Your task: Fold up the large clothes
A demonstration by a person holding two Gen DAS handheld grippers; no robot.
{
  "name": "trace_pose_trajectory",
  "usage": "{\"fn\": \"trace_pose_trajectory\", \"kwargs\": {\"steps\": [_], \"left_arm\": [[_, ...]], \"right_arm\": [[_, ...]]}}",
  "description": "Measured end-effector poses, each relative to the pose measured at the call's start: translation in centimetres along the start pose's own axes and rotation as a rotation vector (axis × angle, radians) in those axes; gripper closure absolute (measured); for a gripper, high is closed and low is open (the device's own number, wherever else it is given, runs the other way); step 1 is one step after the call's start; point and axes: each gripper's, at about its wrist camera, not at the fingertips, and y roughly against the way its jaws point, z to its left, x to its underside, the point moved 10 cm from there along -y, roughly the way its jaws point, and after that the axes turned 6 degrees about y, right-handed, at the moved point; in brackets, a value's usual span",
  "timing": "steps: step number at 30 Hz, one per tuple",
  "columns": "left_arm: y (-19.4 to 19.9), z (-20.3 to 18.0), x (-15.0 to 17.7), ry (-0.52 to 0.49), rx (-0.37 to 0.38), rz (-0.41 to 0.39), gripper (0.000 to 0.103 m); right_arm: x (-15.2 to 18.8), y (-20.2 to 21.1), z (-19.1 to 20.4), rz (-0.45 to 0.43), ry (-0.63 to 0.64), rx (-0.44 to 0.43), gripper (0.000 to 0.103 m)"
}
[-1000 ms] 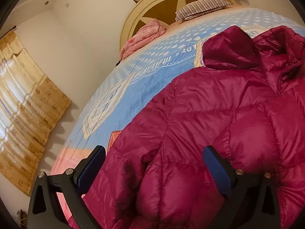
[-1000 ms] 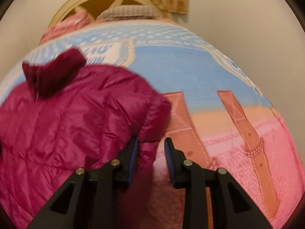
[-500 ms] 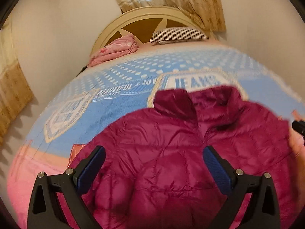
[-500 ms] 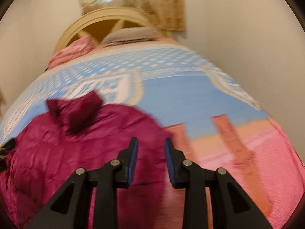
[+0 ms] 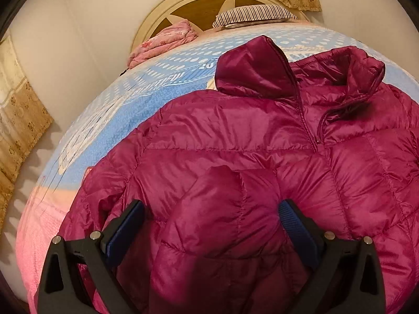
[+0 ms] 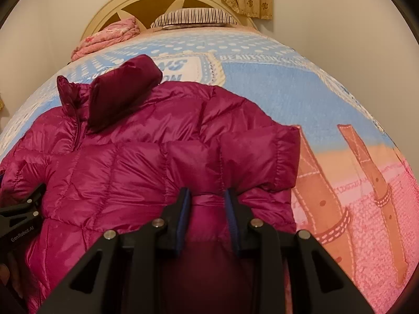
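While spread on the bedspread (image 6: 275, 91), magenta puffer jacket (image 5: 235, 136), right tool (image 6: 207, 196) pinching its sleeve

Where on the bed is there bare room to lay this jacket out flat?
Most open: the blue and pink bedspread on the jacket's right, out to the wall. A narrower strip of cover runs along its left. The headboard end is crowded by the striped pillow and pink bundle. The middle is taken by the jacket.
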Motion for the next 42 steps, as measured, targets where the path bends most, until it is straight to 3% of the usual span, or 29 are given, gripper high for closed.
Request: {"fn": "trace_pose_trajectory", "kwargs": {"steps": [15, 27, 29, 31, 35, 39, 42], "left_arm": [[-0.7, 0.3, 0.0, 0.039, 0.048, 0.021, 0.001], [-0.8, 0.3, 0.0, 0.044, 0.054, 0.022, 0.001], [-0.9, 0.3, 0.1, 0.047, 0.058, 0.022, 0.001], [-0.9, 0.3, 0.1, 0.050, 0.062, 0.024, 0.001], [-0.9, 0.2, 0.1, 0.054, 0.066, 0.025, 0.001], [-0.8, 0.2, 0.1, 0.056, 0.069, 0.024, 0.001], [-0.8, 0.3, 0.2, 0.056, 0.069, 0.024, 0.001]], "right_arm": [[0.1, -0.1, 0.8, 0.006, 0.076, 0.085, 0.072], [0.0, 0.3, 1.1, 0.018, 0.093, 0.099, 0.071], [-0.3, 1.0, 0.8, 0.021, 0.065, 0.066, 0.064], [-0.9, 2.1, 0.9, -0.011, 0.053, 0.051, 0.045], [-1.2, 3.9, 3.0, -0.053, 0.114, 0.042, 0.043], [0.7, 1.7, 5.3, 0.016, 0.230, 0.051, 0.043], [1.0, 1.1, 5.3, 0.019, 0.224, 0.050, 0.043]]}}
